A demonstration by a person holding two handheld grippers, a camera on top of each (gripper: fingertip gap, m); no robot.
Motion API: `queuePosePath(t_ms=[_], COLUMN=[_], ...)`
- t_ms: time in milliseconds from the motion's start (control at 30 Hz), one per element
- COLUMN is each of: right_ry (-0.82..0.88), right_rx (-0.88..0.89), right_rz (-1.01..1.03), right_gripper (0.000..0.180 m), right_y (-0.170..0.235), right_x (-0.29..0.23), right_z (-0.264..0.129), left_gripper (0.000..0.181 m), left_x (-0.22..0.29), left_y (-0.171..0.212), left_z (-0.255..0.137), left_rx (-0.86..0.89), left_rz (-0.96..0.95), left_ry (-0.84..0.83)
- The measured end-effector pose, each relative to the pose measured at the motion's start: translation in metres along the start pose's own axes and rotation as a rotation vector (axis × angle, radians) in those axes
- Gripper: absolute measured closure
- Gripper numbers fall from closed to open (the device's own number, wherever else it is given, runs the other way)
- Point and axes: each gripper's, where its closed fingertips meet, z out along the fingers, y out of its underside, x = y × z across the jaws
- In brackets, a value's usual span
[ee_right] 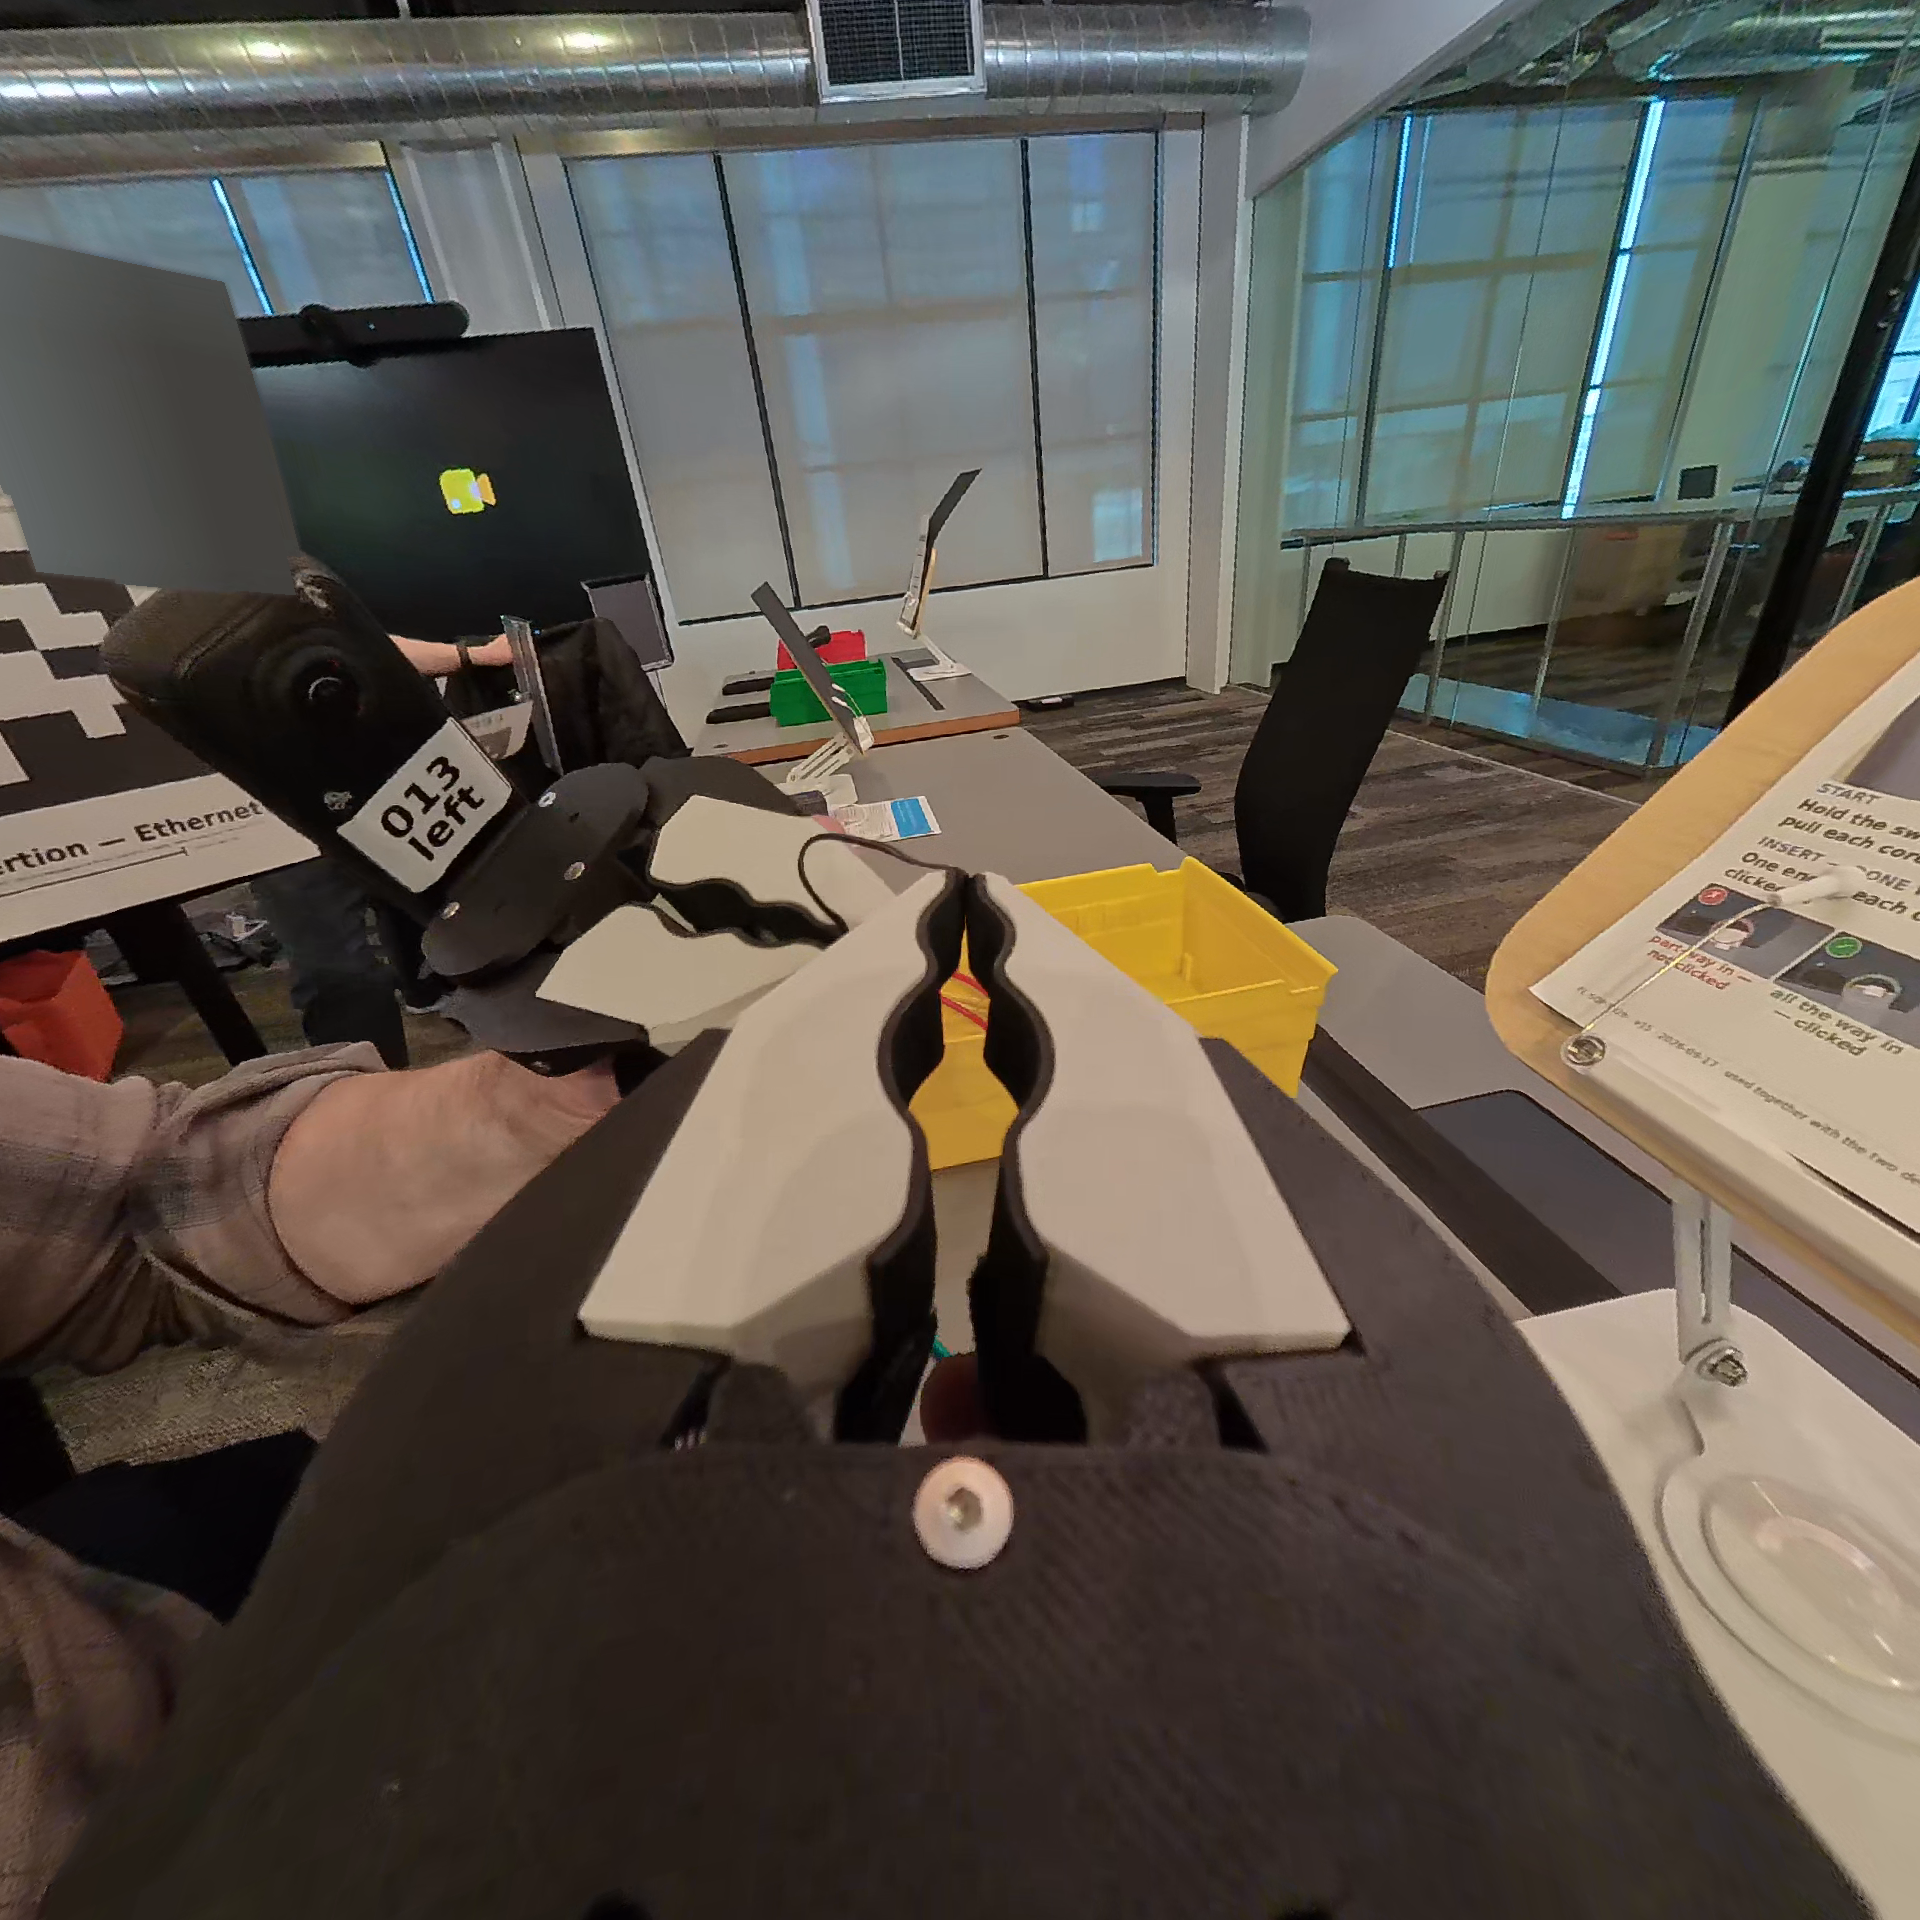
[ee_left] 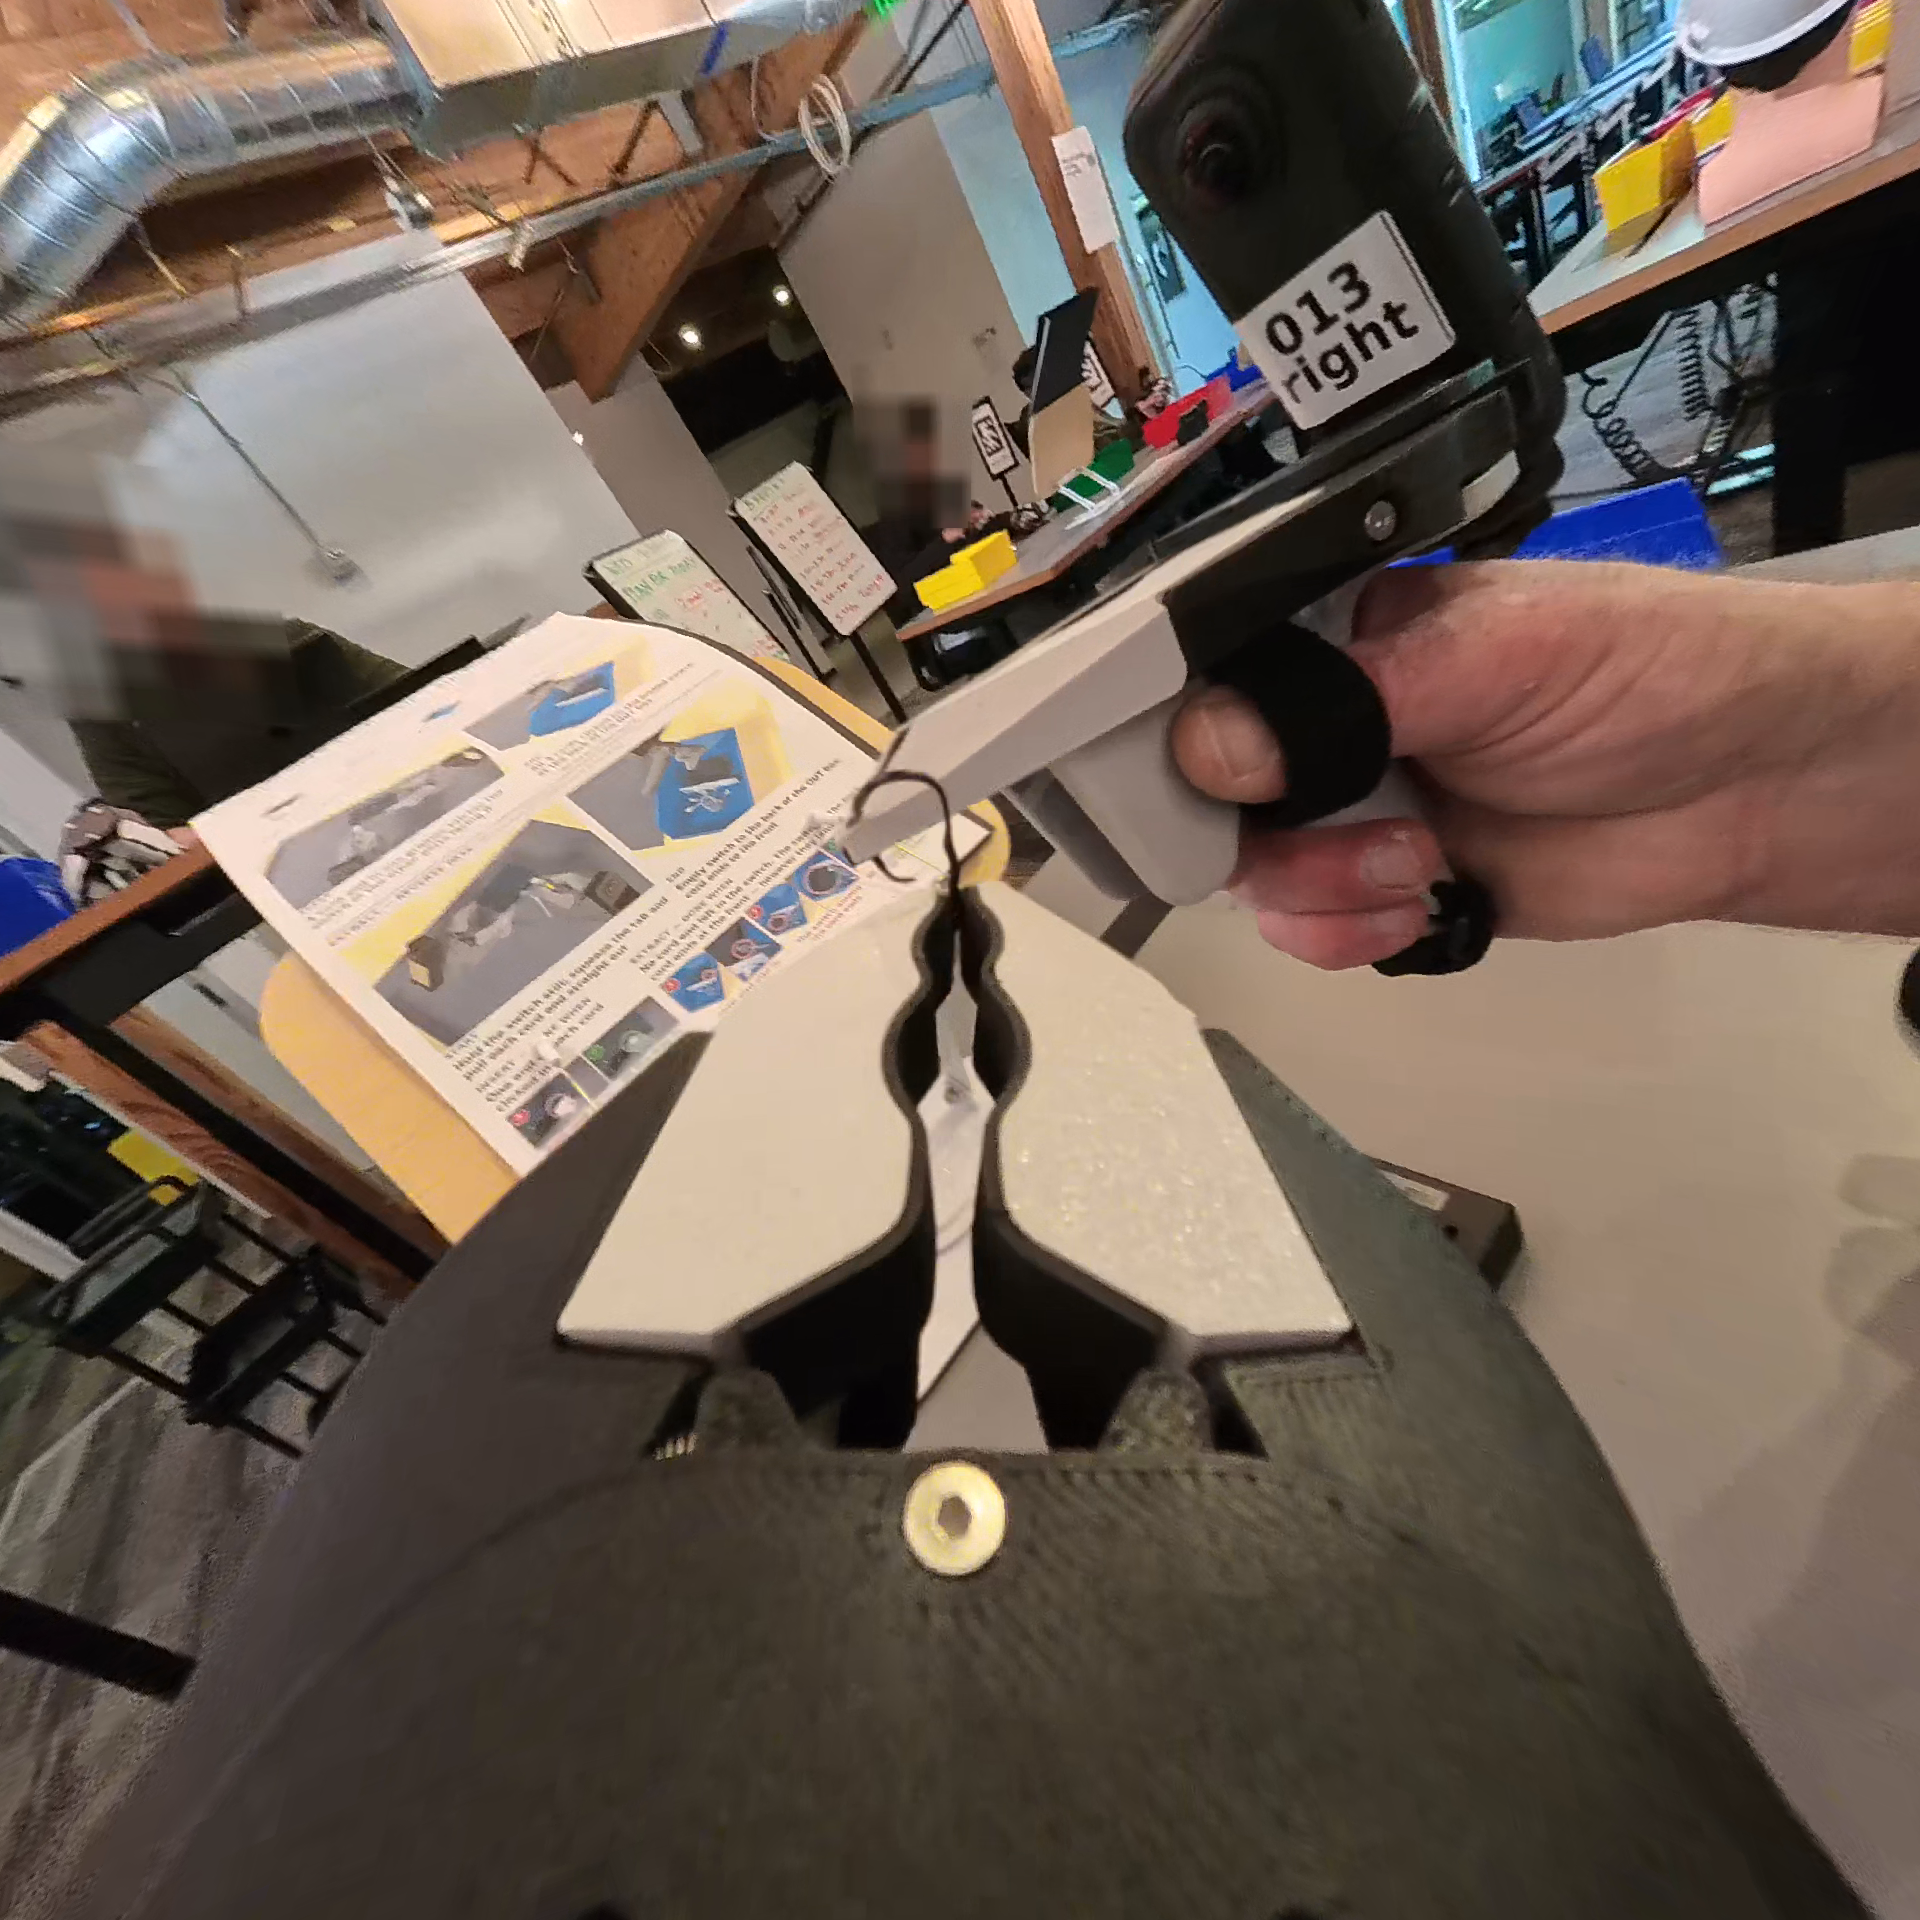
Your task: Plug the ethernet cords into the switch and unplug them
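Observation:
My left gripper is shut, its wavy black pads meeting at the tips, and it is held in the air above a pale table. My right gripper is also shut with nothing thick between its pads. The two tips are close together: the right gripper shows in the left wrist view, held by a hand, and the left gripper shows in the right wrist view. A thin dark thread loops between both tips. A dark flat box lies on the table under my left gripper. No ethernet cord shows clearly.
A printed instruction sheet leans on a wooden board on a white stand. A yellow bin sits beyond my right gripper. A black office chair, other desks with coloured bins and people stand farther off. The tips of both grippers are at nearly the same place.

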Motion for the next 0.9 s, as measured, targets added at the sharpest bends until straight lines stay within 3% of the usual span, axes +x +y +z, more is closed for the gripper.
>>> queuePosePath(t_ms=[200,300,400,733,900], right_ry=[-0.002,0.001,0.008,0.002,-0.004], right_rx=[0.004,0.01,0.007,-0.049,-0.085], right_rz=[0.013,0.012,0.004,0.022,0.03], right_gripper=[0.18,0.18,0.18,0.18,0.18], right_y=[0.003,0.003,0.002,0.024,0.037], right_x=[-0.001,-0.001,0.0,0.002,0.0], right_z=[0.001,-0.001,-0.005,-0.011,-0.011], left_gripper=[0.18,0.139,0.132,0.121,0.117], left_x=[0.009,0.009,0.008,0.037,0.056], left_y=[0.009,0.018,0.033,0.209,0.258], left_z=[0.002,-0.008,-0.033,-0.111,-0.12], left_rx=[-0.069,-0.105,-0.162,-0.853,-1.053], left_rz=[-0.084,-0.099,-0.073,-0.045,-0.019], left_ry=[0.112,0.143,0.177,0.448,0.569])
